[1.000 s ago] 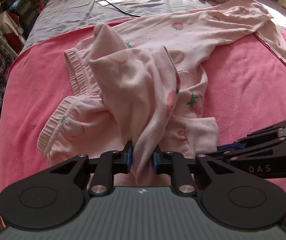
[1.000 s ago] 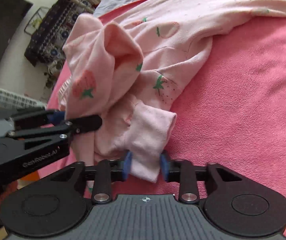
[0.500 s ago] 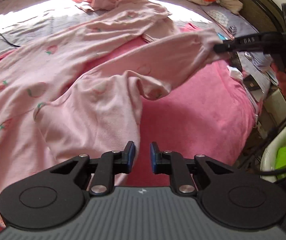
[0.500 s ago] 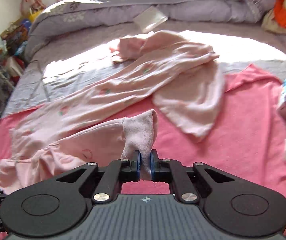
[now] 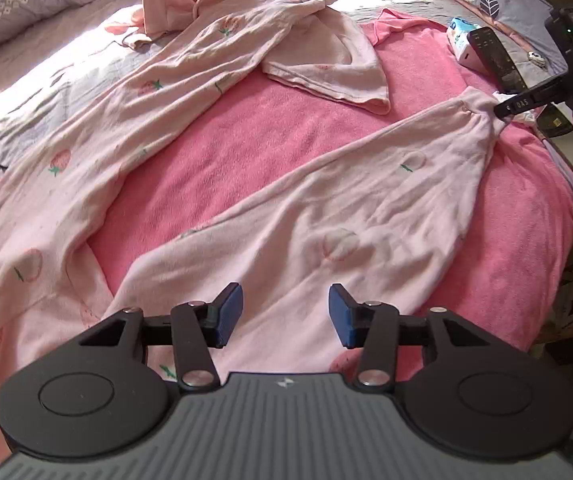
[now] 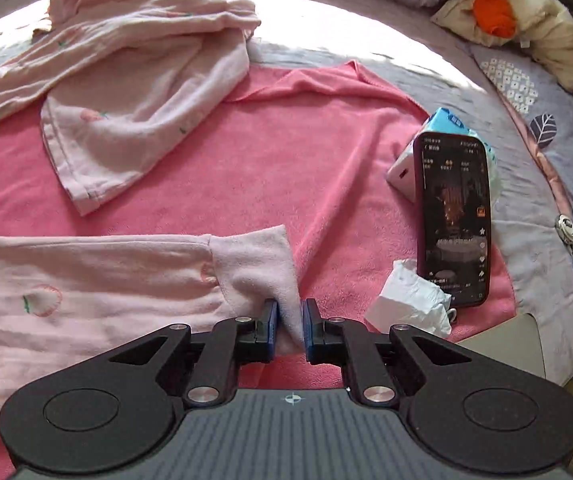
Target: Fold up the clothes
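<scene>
Pink strawberry-print pajama pants (image 5: 326,216) lying spread on the pink blanket (image 5: 246,136), one leg running lengthwise toward the bed's right edge. Right claw (image 6: 289,326) opening, cuff (image 6: 262,264) still between pads. Left claw (image 5: 285,312) opening, empty. One phone (image 6: 452,216).

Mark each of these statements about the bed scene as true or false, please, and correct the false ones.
1. The right gripper has the cuff of the pink trouser leg between its pads. True.
2. The left gripper is clamped on cloth. False: its jaws are opening and nothing is between them.
3. The phone leans upright against a tissue pack. True.
4. The pink towel lies on top of the strawberry pyjamas. False: the pyjamas lie on the towel.
</scene>
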`<move>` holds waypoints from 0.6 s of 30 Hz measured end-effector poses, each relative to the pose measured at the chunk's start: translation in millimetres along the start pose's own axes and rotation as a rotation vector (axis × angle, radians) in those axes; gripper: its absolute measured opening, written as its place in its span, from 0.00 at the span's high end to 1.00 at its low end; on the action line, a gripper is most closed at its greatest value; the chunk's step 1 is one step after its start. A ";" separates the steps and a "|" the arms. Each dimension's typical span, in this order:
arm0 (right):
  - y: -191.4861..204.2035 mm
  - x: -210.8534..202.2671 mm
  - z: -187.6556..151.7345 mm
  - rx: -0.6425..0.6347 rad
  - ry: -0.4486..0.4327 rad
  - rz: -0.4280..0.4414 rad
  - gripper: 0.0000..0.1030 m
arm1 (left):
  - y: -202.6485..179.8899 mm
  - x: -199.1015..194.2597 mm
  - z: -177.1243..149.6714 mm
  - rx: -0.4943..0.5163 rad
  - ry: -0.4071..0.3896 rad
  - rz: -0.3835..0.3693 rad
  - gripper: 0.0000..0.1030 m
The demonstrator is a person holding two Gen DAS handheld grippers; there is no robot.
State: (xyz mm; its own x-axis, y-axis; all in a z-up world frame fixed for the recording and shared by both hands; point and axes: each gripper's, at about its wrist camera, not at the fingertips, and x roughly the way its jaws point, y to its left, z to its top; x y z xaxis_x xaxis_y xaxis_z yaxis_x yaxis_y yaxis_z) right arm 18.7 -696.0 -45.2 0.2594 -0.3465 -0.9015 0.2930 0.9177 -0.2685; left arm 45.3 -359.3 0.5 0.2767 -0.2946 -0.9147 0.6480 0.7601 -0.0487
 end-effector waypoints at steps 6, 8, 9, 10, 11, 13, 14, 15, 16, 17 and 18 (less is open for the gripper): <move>-41.4 -7.6 -23.1 0.198 -0.018 0.130 0.56 | -51.1 47.0 24.5 0.059 0.026 -0.014 0.49; -46.6 -2.5 -28.1 0.244 -0.007 0.192 0.56 | -63.4 60.4 28.6 0.055 0.033 -0.024 0.48; -47.1 1.5 -29.8 0.264 0.000 0.221 0.56 | -68.2 67.7 30.5 0.043 0.043 -0.028 0.48; -47.3 6.1 -31.1 0.290 0.006 0.252 0.57 | -72.1 75.7 31.7 0.033 0.058 -0.030 0.47; -46.7 12.9 -31.4 0.334 0.014 0.291 0.57 | -76.1 83.6 32.9 0.023 0.072 -0.032 0.47; -45.8 32.2 -31.1 0.450 0.047 0.383 0.62 | -82.3 93.1 33.7 0.018 0.080 -0.019 0.42; -45.3 39.7 -31.0 0.500 0.067 0.406 0.70 | -84.5 95.0 33.9 0.018 0.078 -0.009 0.41; -44.7 41.3 -30.4 0.528 0.077 0.392 0.85 | -85.5 94.0 34.9 0.015 0.080 -0.006 0.41; -44.6 41.0 -29.9 0.549 0.081 0.379 0.87 | -86.3 92.6 35.7 0.011 0.082 -0.006 0.41; -46.0 34.4 -30.4 0.546 0.063 0.364 0.89 | -86.2 90.2 35.6 0.007 0.082 -0.016 0.41; -47.4 25.4 -31.8 0.524 0.040 0.339 0.89 | -86.2 87.5 35.5 0.002 0.083 -0.030 0.41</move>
State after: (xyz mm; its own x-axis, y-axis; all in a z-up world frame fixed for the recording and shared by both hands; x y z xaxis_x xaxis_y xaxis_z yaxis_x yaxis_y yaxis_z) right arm -17.8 -742.1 -66.2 0.3857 -0.0360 -0.9219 0.6155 0.7544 0.2281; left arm 38.9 -471.1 -61.1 0.1976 -0.2681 -0.9429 0.6562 0.7508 -0.0759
